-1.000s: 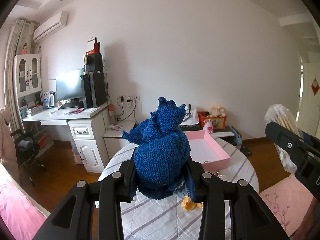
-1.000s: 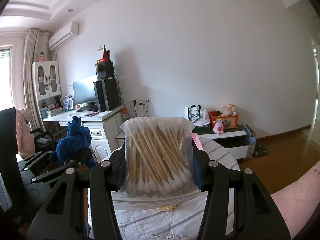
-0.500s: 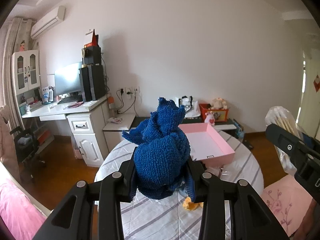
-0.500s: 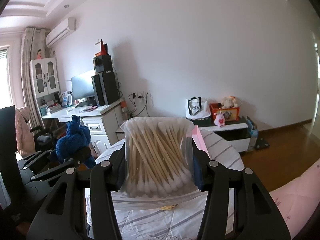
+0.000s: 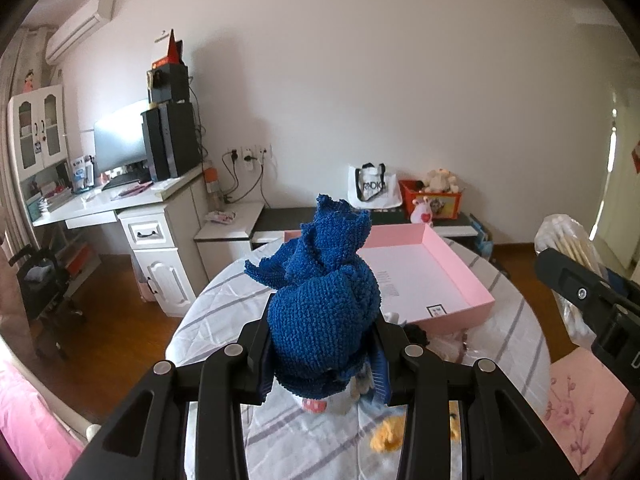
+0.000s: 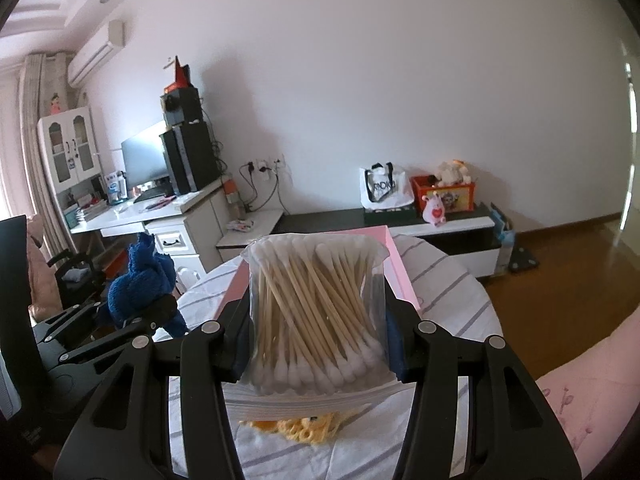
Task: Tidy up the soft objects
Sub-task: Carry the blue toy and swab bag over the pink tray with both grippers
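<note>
In the left wrist view, the left tool is clamped on a blue knitted cloth, held above the near part of the round bench with its striped cover. A pink box lies open on the far right part of the bench; its small printed label is too small to read. A white bag on the low shelf by the wall reads "RADIO", as far as I can tell.

In the right wrist view, the right tool grips a clear bag of cotton swabs above the near edge of the bench, in front of the pink box.
</note>
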The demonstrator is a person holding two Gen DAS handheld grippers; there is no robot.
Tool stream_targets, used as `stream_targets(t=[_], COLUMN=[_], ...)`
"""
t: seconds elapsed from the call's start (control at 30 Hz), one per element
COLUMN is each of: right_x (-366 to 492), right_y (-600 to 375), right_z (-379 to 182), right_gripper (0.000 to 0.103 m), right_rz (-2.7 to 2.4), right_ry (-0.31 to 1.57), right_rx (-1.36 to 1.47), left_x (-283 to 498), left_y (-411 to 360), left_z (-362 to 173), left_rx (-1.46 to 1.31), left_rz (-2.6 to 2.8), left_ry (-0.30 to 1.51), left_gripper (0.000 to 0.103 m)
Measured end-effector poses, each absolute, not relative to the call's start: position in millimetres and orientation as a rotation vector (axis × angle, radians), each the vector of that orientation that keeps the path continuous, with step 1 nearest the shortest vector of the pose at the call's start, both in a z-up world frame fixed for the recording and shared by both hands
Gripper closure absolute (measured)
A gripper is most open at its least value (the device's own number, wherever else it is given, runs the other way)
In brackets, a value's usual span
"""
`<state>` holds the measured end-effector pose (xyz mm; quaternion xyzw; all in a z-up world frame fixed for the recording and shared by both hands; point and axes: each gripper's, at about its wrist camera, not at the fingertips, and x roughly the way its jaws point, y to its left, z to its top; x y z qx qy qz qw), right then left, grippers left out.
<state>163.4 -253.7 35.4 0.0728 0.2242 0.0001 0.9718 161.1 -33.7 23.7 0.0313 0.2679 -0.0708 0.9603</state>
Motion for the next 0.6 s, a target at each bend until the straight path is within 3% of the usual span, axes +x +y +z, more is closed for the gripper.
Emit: stream_targets(t=[0.6], right_x=[314], right_y=[-278], right_z=[-45], right_gripper=[0.054], right_rz=[-0.017], right_ry=[0.656], right_rx=[0.215], left_x=[391], left_y=[-80], left_z=[-13], left_rx=[0.106], left_rz=[-0.117], left_ry=[0.685], left_gripper=[0.067])
